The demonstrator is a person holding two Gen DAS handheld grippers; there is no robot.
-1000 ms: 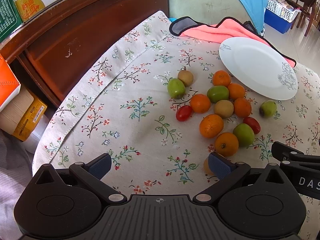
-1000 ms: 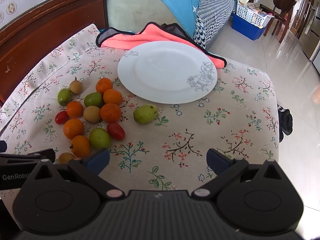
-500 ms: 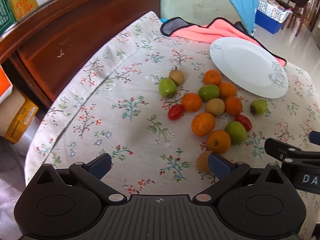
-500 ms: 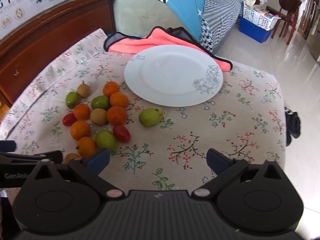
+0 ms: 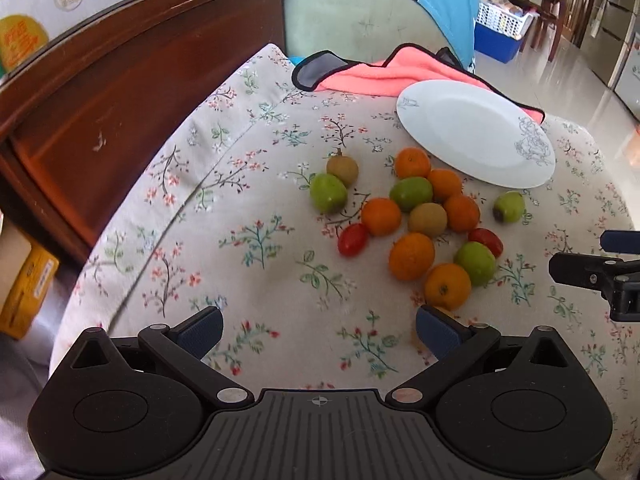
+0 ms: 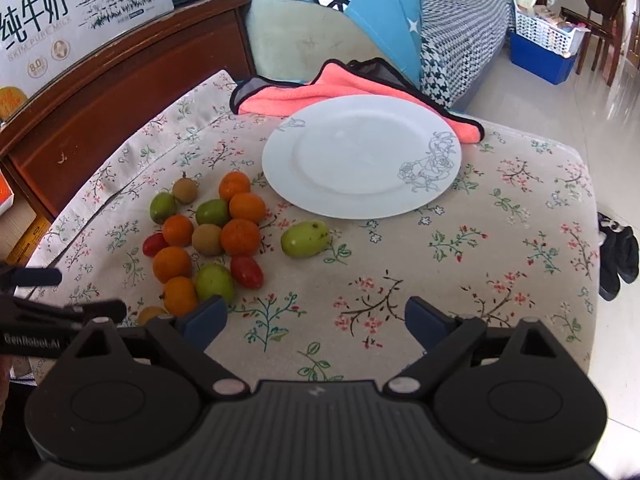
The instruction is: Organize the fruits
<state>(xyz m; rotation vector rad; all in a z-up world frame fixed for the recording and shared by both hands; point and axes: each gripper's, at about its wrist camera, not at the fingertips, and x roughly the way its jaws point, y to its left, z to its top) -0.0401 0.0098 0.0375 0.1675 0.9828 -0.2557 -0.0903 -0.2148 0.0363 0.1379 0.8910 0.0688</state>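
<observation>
We see the right gripper (image 6: pixel 316 318) hovering over the flowered tablecloth (image 6: pixel 500 240), its blue-padded jaws wide apart though they have just been closing a little, with nothing between them and nothing touched. The left gripper (image 5: pixel 318 330) also stands spread wide and empty. The cluster of small orange, green, brown and red fruits (image 6: pixel 208 240) lies at the left, one green fruit (image 6: pixel 306 238) apart, just near of the bare white round plate (image 6: pixel 360 156).
</observation>
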